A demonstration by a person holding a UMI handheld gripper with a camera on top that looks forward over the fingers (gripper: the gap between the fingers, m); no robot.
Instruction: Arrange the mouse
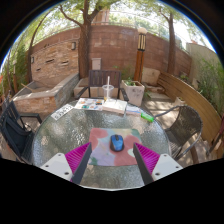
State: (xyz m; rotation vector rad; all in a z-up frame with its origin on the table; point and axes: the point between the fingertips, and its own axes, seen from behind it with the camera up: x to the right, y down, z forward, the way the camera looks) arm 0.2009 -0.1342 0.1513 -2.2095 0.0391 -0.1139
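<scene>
Tongs (111, 160) hang open over the glass table (60, 140), the mouse (117, 143) just ahead on what looks like a mat (100, 140), lined up for grasping.

We stood in an outdoor courtyard in daylight. A round glass table (62, 138) sat before us, chairs (183, 125) around it. Behind rose a brick wall (62, 55) and tree trunks (86, 45), with leafy green overhead.
</scene>
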